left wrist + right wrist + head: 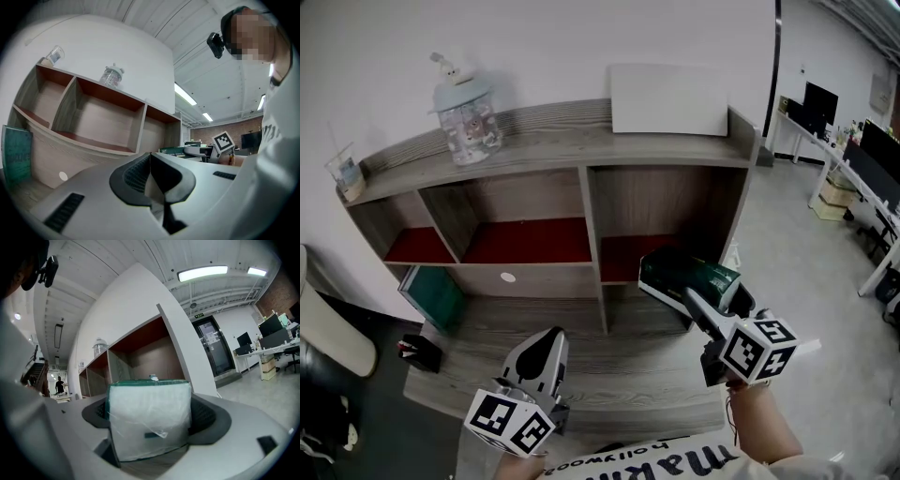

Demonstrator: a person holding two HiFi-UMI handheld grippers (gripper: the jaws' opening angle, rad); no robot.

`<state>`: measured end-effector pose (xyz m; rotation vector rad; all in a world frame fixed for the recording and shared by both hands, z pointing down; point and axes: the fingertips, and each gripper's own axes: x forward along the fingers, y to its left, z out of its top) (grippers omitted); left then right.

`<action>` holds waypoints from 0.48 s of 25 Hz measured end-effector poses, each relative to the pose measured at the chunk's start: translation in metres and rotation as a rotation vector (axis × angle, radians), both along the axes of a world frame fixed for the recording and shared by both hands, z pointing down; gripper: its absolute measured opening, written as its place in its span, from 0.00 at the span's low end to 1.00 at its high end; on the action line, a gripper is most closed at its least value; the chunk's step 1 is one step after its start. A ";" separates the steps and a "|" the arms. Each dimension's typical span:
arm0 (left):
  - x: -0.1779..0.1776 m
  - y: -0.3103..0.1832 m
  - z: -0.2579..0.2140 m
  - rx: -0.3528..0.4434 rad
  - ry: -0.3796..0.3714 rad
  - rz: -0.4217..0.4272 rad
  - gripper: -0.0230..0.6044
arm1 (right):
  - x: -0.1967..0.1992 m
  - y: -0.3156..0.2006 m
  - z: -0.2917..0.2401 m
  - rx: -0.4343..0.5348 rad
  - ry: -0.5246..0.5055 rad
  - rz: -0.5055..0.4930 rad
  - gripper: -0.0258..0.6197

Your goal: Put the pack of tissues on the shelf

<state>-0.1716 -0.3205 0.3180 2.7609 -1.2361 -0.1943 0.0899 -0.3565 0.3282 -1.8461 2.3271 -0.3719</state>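
Note:
The pack of tissues [680, 272], green and white in clear wrap, is held in my right gripper [686, 289], which is shut on it just in front of the right lower compartment of the wooden shelf [581, 150]. In the right gripper view the pack [149, 420] fills the space between the jaws, with the shelf [154, 357] beyond it. My left gripper [546, 349] hangs low over the desk, jaws closed together with nothing between them. In the left gripper view the left gripper [150, 161] points toward the shelf [93, 122].
A clear jar [467, 117] and a white board [667, 99] stand on the shelf top, a small card [344, 173] at its left end. A green book [434, 296] leans in the lower left bay. A small black-and-red item [420, 351] lies on the desk's left edge.

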 end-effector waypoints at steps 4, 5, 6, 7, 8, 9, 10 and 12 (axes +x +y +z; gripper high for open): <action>-0.014 -0.008 0.005 -0.011 0.006 -0.010 0.07 | 0.000 -0.012 0.007 -0.012 0.003 0.038 0.76; -0.017 -0.009 0.005 -0.012 0.009 -0.013 0.07 | 0.000 -0.015 0.007 -0.011 0.002 0.042 0.76; -0.019 -0.011 0.005 -0.013 0.012 -0.015 0.07 | -0.001 -0.017 0.007 -0.011 0.005 0.045 0.76; -0.021 -0.012 0.005 -0.013 0.016 -0.016 0.07 | -0.002 -0.019 0.008 -0.012 0.009 0.046 0.76; -0.022 -0.013 0.005 -0.013 0.019 -0.016 0.07 | -0.003 -0.020 0.008 -0.015 0.014 0.046 0.76; -0.022 -0.013 0.006 -0.014 0.022 -0.016 0.07 | -0.004 -0.022 0.010 -0.019 0.017 0.045 0.76; -0.023 -0.013 0.007 -0.015 0.024 -0.016 0.07 | -0.006 -0.023 0.011 -0.023 0.017 0.043 0.76; -0.025 -0.014 0.009 -0.016 0.032 -0.020 0.07 | -0.008 -0.024 0.013 -0.028 0.028 0.035 0.76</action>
